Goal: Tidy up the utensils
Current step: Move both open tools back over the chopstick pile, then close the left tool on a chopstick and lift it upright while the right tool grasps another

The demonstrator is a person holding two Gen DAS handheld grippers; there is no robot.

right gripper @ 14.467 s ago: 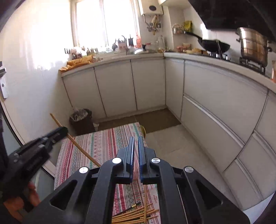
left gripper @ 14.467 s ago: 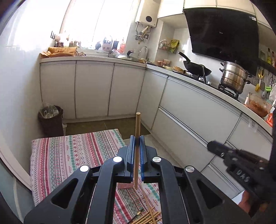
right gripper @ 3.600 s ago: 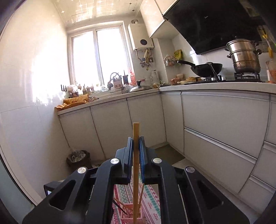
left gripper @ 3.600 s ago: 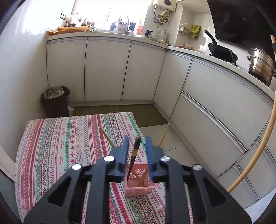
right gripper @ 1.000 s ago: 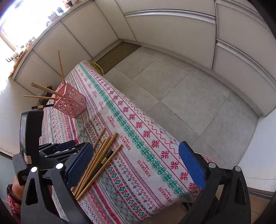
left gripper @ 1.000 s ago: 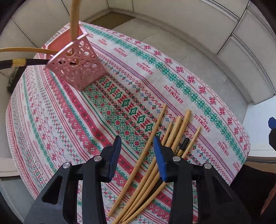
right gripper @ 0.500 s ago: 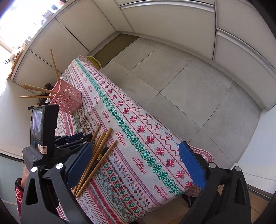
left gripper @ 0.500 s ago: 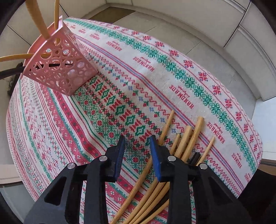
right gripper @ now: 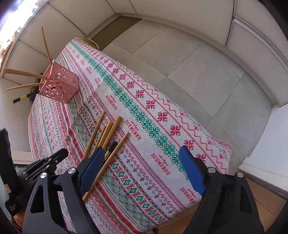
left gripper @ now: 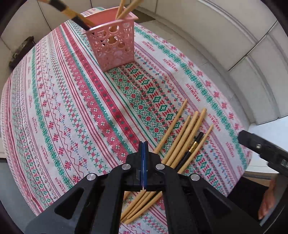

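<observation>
A pink perforated holder (left gripper: 115, 41) stands on the patterned tablecloth (left gripper: 63, 108) with several chopsticks leaning in it; it also shows in the right wrist view (right gripper: 59, 84). Several wooden chopsticks (left gripper: 181, 136) and one black chopstick (left gripper: 192, 147) lie loose on the cloth near its front edge. My left gripper (left gripper: 143, 149) is shut with nothing visible between its pads, just left of the loose chopsticks. My right gripper (right gripper: 144, 162) is wide open above the cloth, its left pad over the loose chopsticks (right gripper: 108, 138).
White lower cabinets (right gripper: 180, 16) curve around the tiled floor (right gripper: 198, 68) to the right of the table. The table's front corner (right gripper: 198, 199) is close under the right gripper. The left gripper body (right gripper: 36, 172) shows at the right wrist view's left.
My left gripper has closed fully and shifted left of the loose chopsticks. My right gripper has come down closer to the cloth, staying wide open.
</observation>
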